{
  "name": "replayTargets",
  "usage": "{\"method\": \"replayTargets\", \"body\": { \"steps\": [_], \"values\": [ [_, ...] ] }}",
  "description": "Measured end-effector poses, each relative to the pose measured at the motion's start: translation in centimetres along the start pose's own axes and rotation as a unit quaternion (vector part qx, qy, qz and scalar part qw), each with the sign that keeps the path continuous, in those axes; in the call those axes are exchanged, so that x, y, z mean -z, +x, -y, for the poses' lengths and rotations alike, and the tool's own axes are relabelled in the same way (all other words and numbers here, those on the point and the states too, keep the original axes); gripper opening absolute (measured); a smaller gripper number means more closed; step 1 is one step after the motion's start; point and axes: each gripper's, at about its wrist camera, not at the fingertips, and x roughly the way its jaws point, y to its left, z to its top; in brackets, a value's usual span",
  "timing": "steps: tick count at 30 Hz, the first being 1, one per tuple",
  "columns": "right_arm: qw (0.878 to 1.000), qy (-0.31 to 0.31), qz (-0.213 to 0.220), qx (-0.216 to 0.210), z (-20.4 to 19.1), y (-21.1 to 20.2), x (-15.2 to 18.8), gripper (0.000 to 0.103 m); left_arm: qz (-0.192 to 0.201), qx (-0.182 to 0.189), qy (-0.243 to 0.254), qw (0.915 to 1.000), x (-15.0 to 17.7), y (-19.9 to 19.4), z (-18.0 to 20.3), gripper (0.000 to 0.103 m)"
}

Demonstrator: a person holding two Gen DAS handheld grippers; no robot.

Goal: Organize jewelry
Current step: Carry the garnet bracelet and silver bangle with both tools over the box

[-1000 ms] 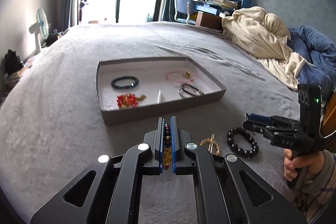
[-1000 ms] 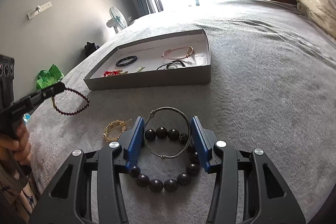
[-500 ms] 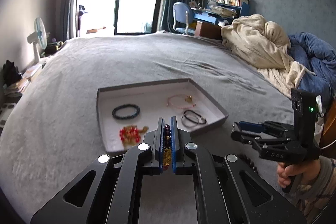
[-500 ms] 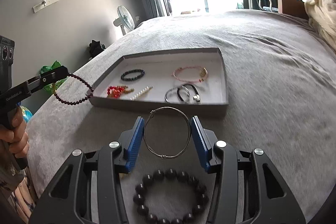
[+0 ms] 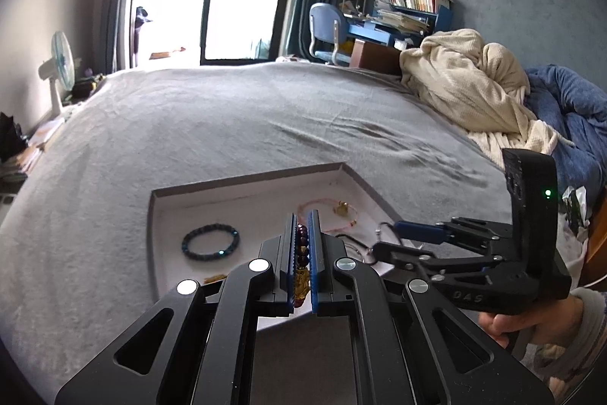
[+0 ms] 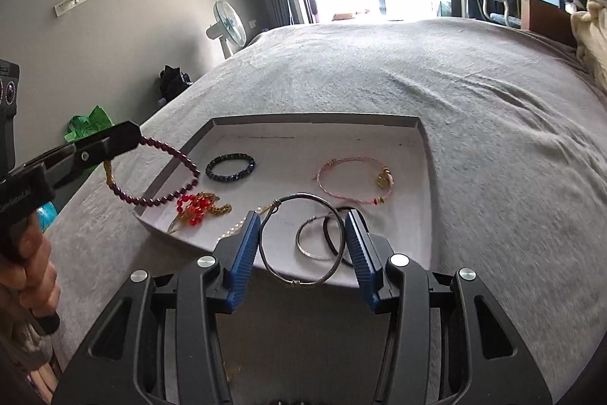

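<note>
At the left edge of the right wrist view we see our left gripper (image 6: pixel 129 135) with its jaws clamped on a dark red bead bracelet (image 6: pixel 163 177), whose loop hangs over the left rim of the grey tray (image 6: pixel 426 154). Inside the tray, going rightward, lie a dark blue bead bracelet (image 6: pixel 230 167), a red and gold piece (image 6: pixel 197 209), two thin bangles (image 6: pixel 322 238) and a pink cord bracelet (image 6: pixel 354 183). At lower centre our right gripper (image 6: pixel 301 249) pinches a thin wire bangle (image 6: pixel 301 240) between its blue pads, over the tray's near wall and partly screening those bangles. The tray rests on a grey bedspread (image 6: pixel 474 82); a fan (image 6: pixel 227 25) stands at upper left.
</note>
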Motion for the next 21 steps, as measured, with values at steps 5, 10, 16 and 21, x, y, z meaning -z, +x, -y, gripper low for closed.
{"method": "replayTargets", "body": {
  "steps": [5,10,16,21],
  "values": [
    [1.000,0.003,-0.017,-0.001,0.1,2.4,-0.2,0.046,-0.014,0.003,-0.005,0.9999,0.3,2.1,0.0,0.006],
    [0.999,0.006,-0.034,-0.001,0.1,4.1,-0.1,0.046,-0.031,0.000,-0.013,0.9994,1.6,3.9,-0.5,0.006],
    [0.998,0.005,-0.056,0.004,0.1,5.7,0.3,0.046,-0.057,-0.012,-0.025,0.9980,3.6,5.3,-1.7,0.006],
    [0.998,0.010,-0.070,0.007,0.2,6.4,0.7,0.046,-0.078,-0.019,-0.025,0.9964,4.6,6.0,-2.5,0.006]
  ]
}}
